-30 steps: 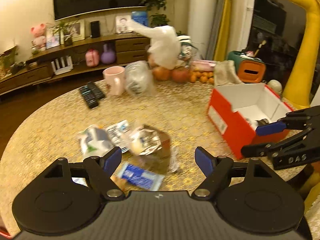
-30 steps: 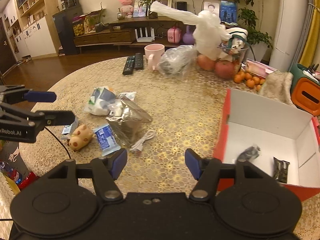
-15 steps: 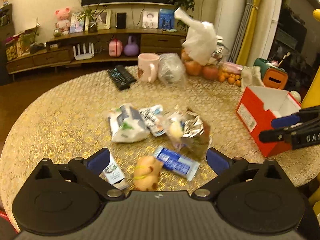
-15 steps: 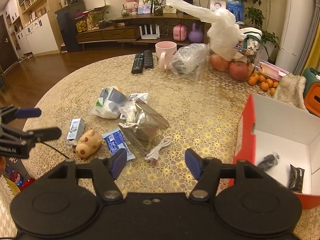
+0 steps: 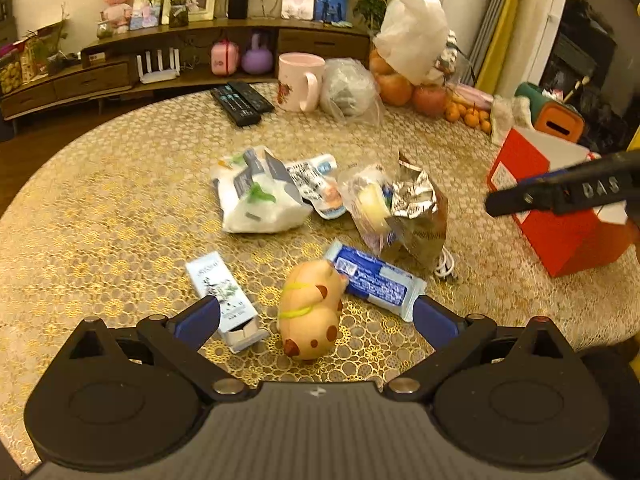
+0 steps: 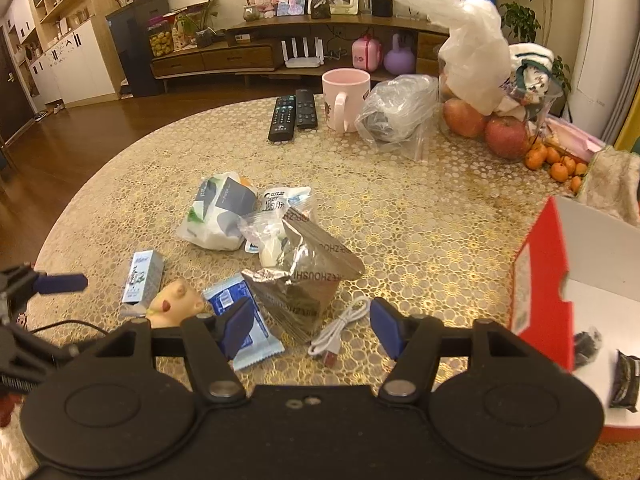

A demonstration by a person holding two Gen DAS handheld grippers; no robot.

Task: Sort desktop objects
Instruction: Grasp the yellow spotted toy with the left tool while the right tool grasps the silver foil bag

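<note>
My left gripper (image 5: 316, 316) is open and empty, its jaws either side of a tan toy pig (image 5: 310, 312) on the gold tablecloth. A small white-blue carton (image 5: 224, 300) lies by its left finger, a blue snack packet (image 5: 374, 280) by its right. Beyond lie a white pouch (image 5: 256, 196), a clear bag (image 5: 370, 204) and a foil bag (image 5: 420, 212). My right gripper (image 6: 312, 326) is open and empty above a white USB cable (image 6: 338, 330) and the foil bag (image 6: 308, 276). The red box (image 6: 560, 300) at right holds dark packets (image 6: 624, 380).
Two remotes (image 5: 242, 102), a pink mug (image 5: 300, 82), a clear bag (image 5: 350, 90), apples (image 5: 394, 88) under a white plastic bag and small oranges (image 5: 468, 114) stand at the table's far side. The table edge curves close on the left and front.
The left gripper has pulled back and left, bringing the pig and carton between its jaws. The right gripper has shifted left, away from the red box, toward the cable and foil bag.
</note>
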